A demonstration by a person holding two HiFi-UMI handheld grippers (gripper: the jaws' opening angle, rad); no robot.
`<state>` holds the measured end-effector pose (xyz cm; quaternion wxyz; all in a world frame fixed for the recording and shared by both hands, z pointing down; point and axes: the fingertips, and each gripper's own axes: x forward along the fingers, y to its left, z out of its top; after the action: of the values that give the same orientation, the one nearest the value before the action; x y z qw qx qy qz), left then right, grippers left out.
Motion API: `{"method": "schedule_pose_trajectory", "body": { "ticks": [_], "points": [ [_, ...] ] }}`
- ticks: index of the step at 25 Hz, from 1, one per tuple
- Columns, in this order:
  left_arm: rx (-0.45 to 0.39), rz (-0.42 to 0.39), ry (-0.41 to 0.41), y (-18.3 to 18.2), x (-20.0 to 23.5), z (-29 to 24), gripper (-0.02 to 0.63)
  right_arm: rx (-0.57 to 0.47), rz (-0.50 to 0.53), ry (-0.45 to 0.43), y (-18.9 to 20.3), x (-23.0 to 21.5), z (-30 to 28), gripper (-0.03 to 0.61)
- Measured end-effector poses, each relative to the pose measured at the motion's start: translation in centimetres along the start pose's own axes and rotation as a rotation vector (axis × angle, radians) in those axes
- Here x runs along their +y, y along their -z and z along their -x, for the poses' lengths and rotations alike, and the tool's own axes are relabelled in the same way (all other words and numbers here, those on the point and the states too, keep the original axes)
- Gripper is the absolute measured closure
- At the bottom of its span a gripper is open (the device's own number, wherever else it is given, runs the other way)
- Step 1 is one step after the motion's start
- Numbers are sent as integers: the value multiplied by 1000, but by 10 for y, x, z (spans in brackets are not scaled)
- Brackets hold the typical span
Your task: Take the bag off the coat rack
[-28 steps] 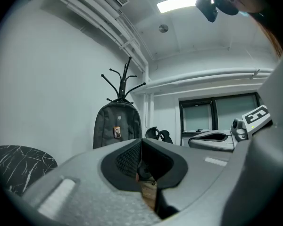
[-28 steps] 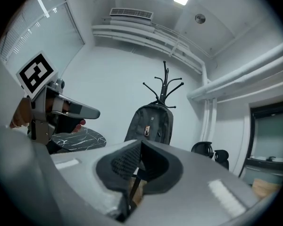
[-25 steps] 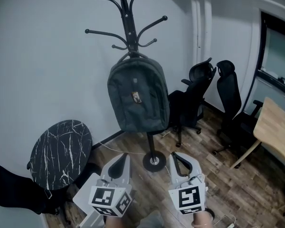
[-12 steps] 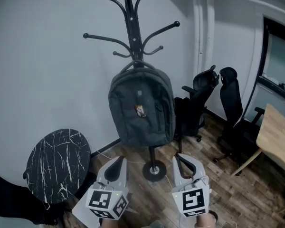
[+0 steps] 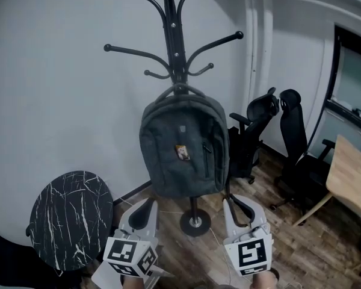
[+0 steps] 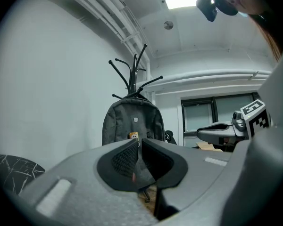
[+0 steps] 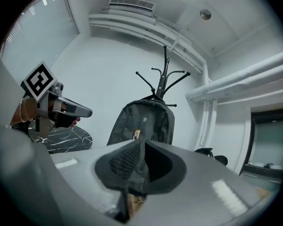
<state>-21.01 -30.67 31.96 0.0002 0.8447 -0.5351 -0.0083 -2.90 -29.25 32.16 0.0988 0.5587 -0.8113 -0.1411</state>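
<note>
One backpack (image 5: 183, 146), dark grey cloth with a small yellowish tag on its front, hangs by its top carry loop (image 5: 179, 90) on a black coat rack (image 5: 172, 35) against the white wall. The body lies against the pole and its bottom hangs clear above the rack's round base (image 5: 195, 223). Exactly which hook bears the loop cannot be told, as the loop sits tight to the pole. Handling, as judged: soft and yielding, likely to sag and swing once freed. It keeps a rounded shape, so probably partly filled and of moderate weight; woven fabric, not slippery, not fragile. Best hold: the carry loop or the firm seam just beneath it, raised up over the hook before drawing away, with a second hold low on the body to steady it. Two grippers sit low in the head view, both pointing level at the backpack and well short of it. Left gripper (image 5: 148, 203): jaws closed together, empty. Right gripper (image 5: 231, 202): jaws have just been opening by a crack, tips all but meeting, nothing between them. Surroundings: round black marbled table (image 5: 69, 218) to the left, black office chairs (image 5: 259, 131) to the right, wooden desk (image 5: 355, 179) at the far right.
</note>
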Motion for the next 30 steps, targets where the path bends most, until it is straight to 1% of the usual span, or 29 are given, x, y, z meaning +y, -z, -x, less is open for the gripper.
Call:
{"method": "schedule_pose_trajectory", "body": {
  "ticks": [3,7,12,13,15,22,30],
  "points": [
    [-6,6,7,-3,9,-7,600,6,-1,7,0,-1,-8,551],
    [-16,8,1,-6,18,-17,600,0,-8,16,-1,-6,-18,513],
    [-21,-5,-11,-9,27,-28,595,-13,-8,17,-1,-13,-33,496],
    [-21,-6,-12,-9,28,-31,584,-15,-10,16,0,-15,-37,488],
    [-20,-4,-14,-9,32,-38,525,-21,-12,15,1,-20,-45,482],
    [-25,-3,-55,-9,51,-64,518,-45,-15,14,4,-39,-78,462],
    [-29,1,-94,-12,78,-93,486,-59,-31,26,7,-63,-111,433]
  ]
}}
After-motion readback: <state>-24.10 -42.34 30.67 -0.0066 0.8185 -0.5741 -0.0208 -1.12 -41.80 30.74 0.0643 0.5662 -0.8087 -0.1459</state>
